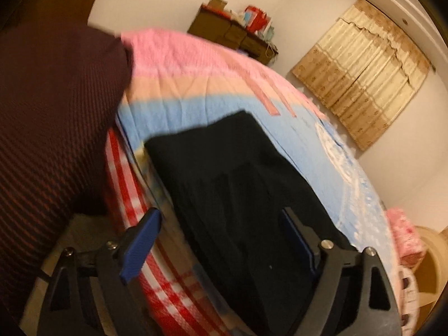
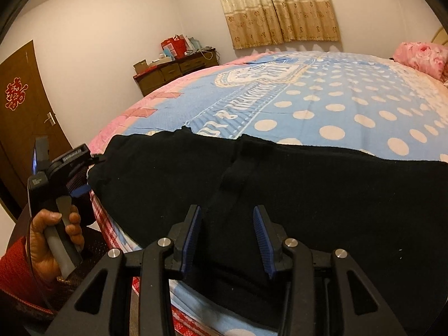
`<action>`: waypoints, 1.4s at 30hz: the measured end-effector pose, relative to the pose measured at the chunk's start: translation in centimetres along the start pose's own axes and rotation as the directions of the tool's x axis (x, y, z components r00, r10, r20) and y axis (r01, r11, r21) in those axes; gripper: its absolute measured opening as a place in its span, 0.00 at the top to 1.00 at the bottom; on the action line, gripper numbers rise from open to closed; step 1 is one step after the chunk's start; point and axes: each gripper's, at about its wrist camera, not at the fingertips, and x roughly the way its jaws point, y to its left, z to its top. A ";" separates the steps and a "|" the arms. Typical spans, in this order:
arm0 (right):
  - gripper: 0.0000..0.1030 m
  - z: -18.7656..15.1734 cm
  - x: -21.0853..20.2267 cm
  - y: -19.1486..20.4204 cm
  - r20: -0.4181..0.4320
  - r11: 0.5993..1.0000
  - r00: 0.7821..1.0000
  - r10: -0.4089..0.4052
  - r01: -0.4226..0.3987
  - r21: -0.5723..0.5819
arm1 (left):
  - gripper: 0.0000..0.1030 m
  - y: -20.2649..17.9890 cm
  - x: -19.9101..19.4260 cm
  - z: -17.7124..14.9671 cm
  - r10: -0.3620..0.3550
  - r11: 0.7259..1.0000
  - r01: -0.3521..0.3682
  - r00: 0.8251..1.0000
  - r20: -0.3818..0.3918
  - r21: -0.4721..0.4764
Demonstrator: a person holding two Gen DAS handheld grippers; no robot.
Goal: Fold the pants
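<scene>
The black pants (image 2: 280, 184) lie spread flat along the near edge of the bed (image 2: 322, 98), waistband end toward nine o'clock in the right wrist view. The left gripper (image 1: 221, 224) hangs wide open over that end; the right gripper (image 2: 226, 232), at six o'clock, is half open with cloth between its pads, nothing pinched. I'd pinch both layers at the hem before lifting, keeping the edges level.

The pants (image 2: 280, 184) are matt black knit cloth, faintly ribbed. They lie on a bedspread (image 2: 322, 106) of soft, towel-like cloth. Beyond the bedspread, the dresser (image 2: 168, 74) looks like dull brown wood. The right gripper (image 2: 227, 239) is matt black plastic with ridged blue pads (image 2: 263, 240) and shiny metal pins. The curtain (image 2: 280, 8) is thin patterned cloth.
</scene>
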 end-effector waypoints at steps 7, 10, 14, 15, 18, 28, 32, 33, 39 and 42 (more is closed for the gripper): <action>0.60 0.0 0.3 -0.1 -0.004 1.000 1.000 0.003 -0.003 0.009 | 0.19 0.0 1.2 0.3 -0.002 1.000 0.002 1.000 -0.031 0.012; 0.60 0.0 0.3 -0.1 -0.005 1.000 1.000 0.003 -0.003 0.009 | 0.19 0.3 1.6 0.7 0.008 1.000 -0.009 1.000 -0.030 -0.020; 0.60 0.0 0.3 0.0 -0.005 1.000 1.000 0.002 -0.002 0.008 | 0.25 0.1 2.0 1.7 -0.008 0.999 0.006 1.000 -0.029 -0.049; 0.60 0.0 0.3 0.0 -0.005 1.000 1.000 0.002 -0.002 0.008 | 0.45 -0.1 1.9 1.8 -0.022 0.999 0.021 0.999 -0.025 -0.038; 0.60 0.0 0.2 0.0 -0.005 1.000 1.000 0.000 0.000 0.010 | 0.72 -0.7 2.3 2.3 -0.048 0.999 0.049 0.998 -0.045 0.016; 0.60 0.0 -1.6 -1.6 0.033 0.995 0.999 -0.026 0.023 0.093 | 0.88 -2.2 2.5 2.9 -0.053 0.998 0.055 0.996 -0.073 0.019; 0.60 0.2 -4.0 -4.4 0.106 0.976 0.991 -0.085 0.061 0.210 | 0.88 -5.3 0.0 2.8 -0.092 0.985 0.091 0.996 -0.003 0.147; 0.60 0.2 -4.5 -5.1 0.115 0.970 0.989 -0.098 0.069 0.234 | 0.88 -6.4 -0.8 2.6 -0.105 0.975 0.100 0.994 0.017 0.197; 0.60 0.1 -6.8 -8.6 0.155 0.931 0.974 -0.166 0.103 0.351 | 0.89 -15.5 -5.3 -0.7 -0.276 0.831 0.216 0.960 0.044 0.513; 0.60 0.1 -7.7 -10.1 0.174 0.914 0.966 -0.192 0.112 0.390 | 0.89 -19.9 -8.0 -5.1 -0.377 0.687 0.282 0.926 -0.004 0.670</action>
